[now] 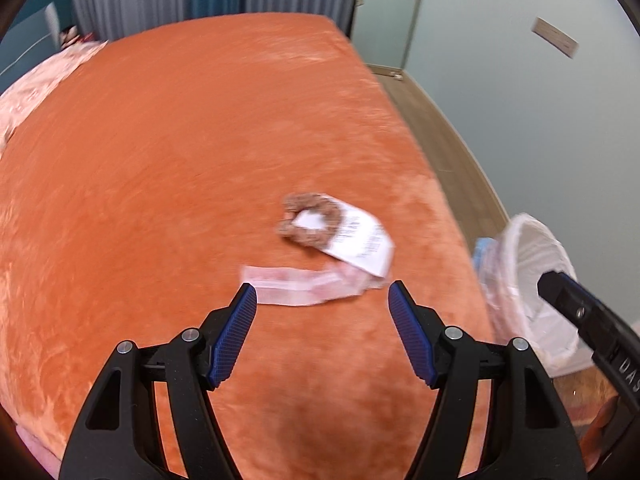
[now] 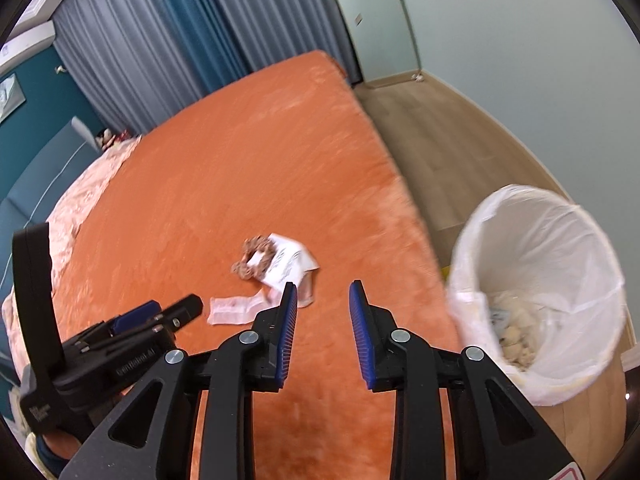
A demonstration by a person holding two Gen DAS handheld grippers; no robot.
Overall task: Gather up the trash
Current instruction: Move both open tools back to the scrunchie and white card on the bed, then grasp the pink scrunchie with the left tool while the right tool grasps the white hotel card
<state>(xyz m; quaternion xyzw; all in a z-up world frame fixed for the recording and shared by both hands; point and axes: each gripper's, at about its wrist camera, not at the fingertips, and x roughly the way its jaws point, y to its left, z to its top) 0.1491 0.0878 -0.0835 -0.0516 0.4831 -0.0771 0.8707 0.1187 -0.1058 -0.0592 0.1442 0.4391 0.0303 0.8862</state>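
Observation:
On the orange bed cover (image 1: 180,160) lie a white printed paper slip (image 1: 362,242), a pink-white strip wrapper (image 1: 304,284) and a brown scrunchie-like ring (image 1: 310,220). They also show in the right wrist view: slip (image 2: 288,266), strip (image 2: 236,308), ring (image 2: 256,258). My left gripper (image 1: 322,294) is open and empty, just short of the strip. My right gripper (image 2: 323,290) is open and empty, above the bed to the right of the paper. A bin lined with a white bag (image 2: 540,280) stands beside the bed, with crumpled trash inside.
The bin also shows at the right in the left wrist view (image 1: 532,280). Wooden floor (image 2: 432,140) runs between bed and pale wall. Pink bedding (image 1: 36,92) lies at the bed's far left. Curtains (image 2: 200,40) hang behind the bed.

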